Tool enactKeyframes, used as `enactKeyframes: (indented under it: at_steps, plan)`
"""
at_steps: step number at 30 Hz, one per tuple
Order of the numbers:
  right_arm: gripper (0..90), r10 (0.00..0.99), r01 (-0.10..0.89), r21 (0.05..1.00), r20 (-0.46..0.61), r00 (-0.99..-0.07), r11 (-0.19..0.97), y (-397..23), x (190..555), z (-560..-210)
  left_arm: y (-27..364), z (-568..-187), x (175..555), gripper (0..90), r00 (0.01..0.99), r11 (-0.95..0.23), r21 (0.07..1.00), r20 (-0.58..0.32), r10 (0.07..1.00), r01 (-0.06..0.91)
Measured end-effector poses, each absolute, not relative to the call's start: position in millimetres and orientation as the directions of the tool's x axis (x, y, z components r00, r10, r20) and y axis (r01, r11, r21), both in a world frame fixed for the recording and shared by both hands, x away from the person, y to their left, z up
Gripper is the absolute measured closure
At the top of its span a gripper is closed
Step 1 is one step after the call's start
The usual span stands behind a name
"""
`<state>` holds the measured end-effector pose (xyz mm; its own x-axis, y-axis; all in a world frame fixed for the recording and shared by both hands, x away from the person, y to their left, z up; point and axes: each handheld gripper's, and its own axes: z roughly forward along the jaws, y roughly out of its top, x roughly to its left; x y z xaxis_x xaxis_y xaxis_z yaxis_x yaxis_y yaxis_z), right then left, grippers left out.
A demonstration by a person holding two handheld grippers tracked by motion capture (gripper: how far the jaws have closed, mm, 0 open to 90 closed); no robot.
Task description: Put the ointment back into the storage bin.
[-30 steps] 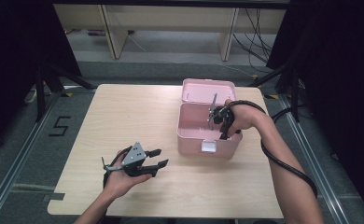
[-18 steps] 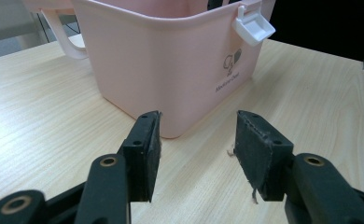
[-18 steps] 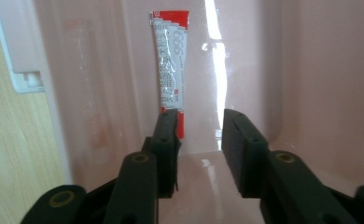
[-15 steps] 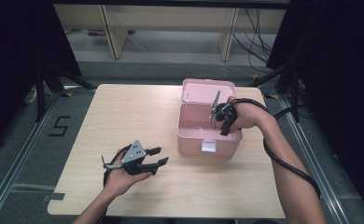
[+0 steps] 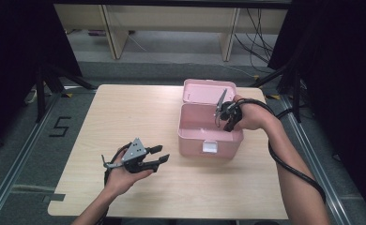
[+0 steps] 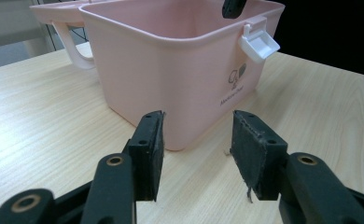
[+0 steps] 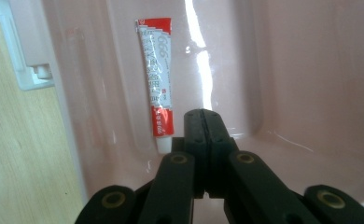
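Right gripper view: tube nozzle-end toward camera.

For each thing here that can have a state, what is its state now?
Pink box: lid open, laid back.
White latch: undone.
Red and white tube: lying flat inside the box, not held.
Right gripper: jaws just closed, shut on nothing, above the box floor.
Left gripper: open, empty, facing the box.
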<state>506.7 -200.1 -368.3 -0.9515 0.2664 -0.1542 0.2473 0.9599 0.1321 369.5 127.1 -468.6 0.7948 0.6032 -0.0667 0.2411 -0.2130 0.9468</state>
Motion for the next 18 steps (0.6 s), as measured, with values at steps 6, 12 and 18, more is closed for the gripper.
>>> enactKeyframes:
  at_steps: [6, 12, 18]
  plan:
    - [90.0, 0.301, 0.281, 0.141, -0.152, -0.941, 0.949, -204, 504, -368, 127, -464, 372, 56.5, 0.786, -0.209, 0.947, -0.068, 0.615, 0.245]
    - [90.0, 0.335, 0.303, 0.19, -0.171, -0.927, 0.934, -210, 500, -364, 125, -458, 376, 58.3, 0.781, -0.186, 0.952, -0.08, 0.62, 0.245]
    - [90.0, 0.374, 0.327, 0.253, -0.167, -0.912, 0.911, -215, 493, -358, 121, -452, 383, 59.1, 0.779, -0.156, 0.956, -0.103, 0.618, 0.25]
